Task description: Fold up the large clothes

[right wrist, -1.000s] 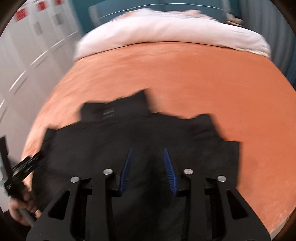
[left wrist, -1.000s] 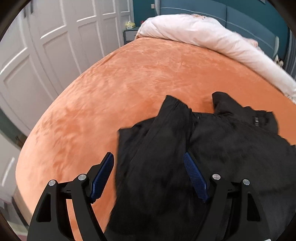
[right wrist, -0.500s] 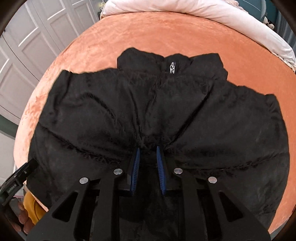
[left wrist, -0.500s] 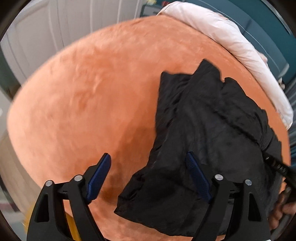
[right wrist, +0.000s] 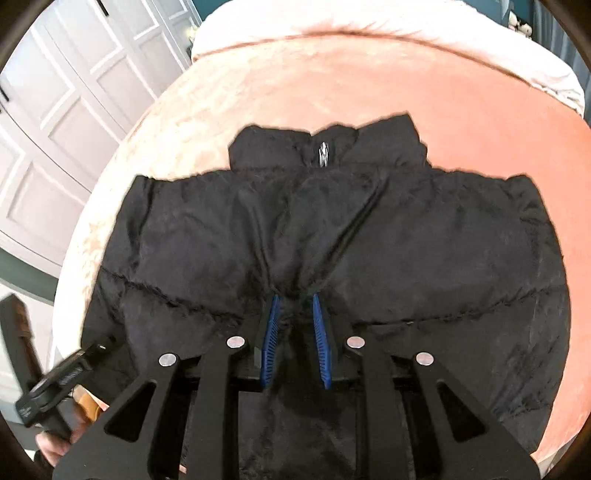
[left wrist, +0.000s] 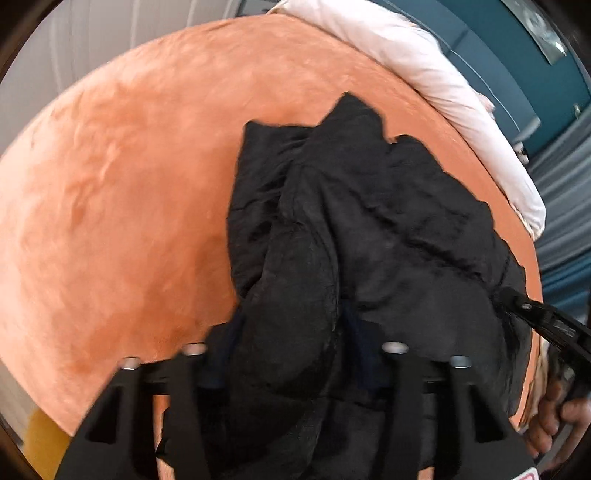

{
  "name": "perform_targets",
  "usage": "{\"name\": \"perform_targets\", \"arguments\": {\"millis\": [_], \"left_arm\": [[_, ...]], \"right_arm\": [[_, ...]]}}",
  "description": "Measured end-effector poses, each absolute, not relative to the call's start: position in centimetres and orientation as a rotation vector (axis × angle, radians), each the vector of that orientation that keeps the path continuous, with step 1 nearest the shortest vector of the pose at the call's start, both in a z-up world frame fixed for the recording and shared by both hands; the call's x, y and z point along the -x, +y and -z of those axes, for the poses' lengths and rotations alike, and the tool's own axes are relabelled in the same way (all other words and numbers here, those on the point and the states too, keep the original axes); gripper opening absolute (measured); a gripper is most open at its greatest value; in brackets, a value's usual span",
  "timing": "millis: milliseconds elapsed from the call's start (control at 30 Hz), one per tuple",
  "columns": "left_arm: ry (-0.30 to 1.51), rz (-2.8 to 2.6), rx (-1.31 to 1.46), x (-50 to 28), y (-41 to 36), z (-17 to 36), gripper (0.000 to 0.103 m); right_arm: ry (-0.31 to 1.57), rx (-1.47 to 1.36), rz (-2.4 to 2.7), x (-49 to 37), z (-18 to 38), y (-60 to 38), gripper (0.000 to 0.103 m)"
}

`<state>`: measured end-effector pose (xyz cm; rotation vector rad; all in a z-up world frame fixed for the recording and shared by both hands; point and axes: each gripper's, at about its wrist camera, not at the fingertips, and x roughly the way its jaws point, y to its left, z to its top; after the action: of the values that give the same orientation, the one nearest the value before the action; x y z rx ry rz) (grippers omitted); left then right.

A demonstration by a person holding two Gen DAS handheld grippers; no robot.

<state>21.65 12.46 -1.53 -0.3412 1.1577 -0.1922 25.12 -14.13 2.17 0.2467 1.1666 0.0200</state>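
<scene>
The jacket (right wrist: 332, 229) lies spread on the bed (right wrist: 461, 110), its collar (right wrist: 325, 151) toward the rolled duvet (right wrist: 369, 22) at the bed's far end. Beyond the jacket's left side stand the wardrobe doors (right wrist: 74, 110). The right claw (right wrist: 295, 317) sits at the jacket's near middle (a pinch of cloth between its fingers), the left claw (left wrist: 291, 332) at the jacket's left edge.

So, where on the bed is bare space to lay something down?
Orange bedspread is bare left of the black jacket, and between its collar and the white duvet. The near edge is crowded: left gripper and right gripper both pinch jacket fabric.
</scene>
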Motion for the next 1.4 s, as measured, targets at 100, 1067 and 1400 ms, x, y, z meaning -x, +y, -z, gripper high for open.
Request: {"name": "perform_targets", "arguments": {"millis": [100,1067,1400], "left_arm": [[1.119,0.229,0.352,-21.0,11.9,-1.1,0.018],[0.903,0.583,-0.079,-16.3,-9.3,-12.0,0.004],[0.915,0.483,0.019,-17.5,-9.7,-10.6,0.010]], "right_arm": [[1.203,-0.214,-0.022,-25.5,-0.1,-13.7,0.019],[1.097,-0.572,-0.238,-19.4,3.4,-17.1,0.018],[0.961,-0.682,-0.136,-12.9,-2.0,-27.3,0.016]]}}
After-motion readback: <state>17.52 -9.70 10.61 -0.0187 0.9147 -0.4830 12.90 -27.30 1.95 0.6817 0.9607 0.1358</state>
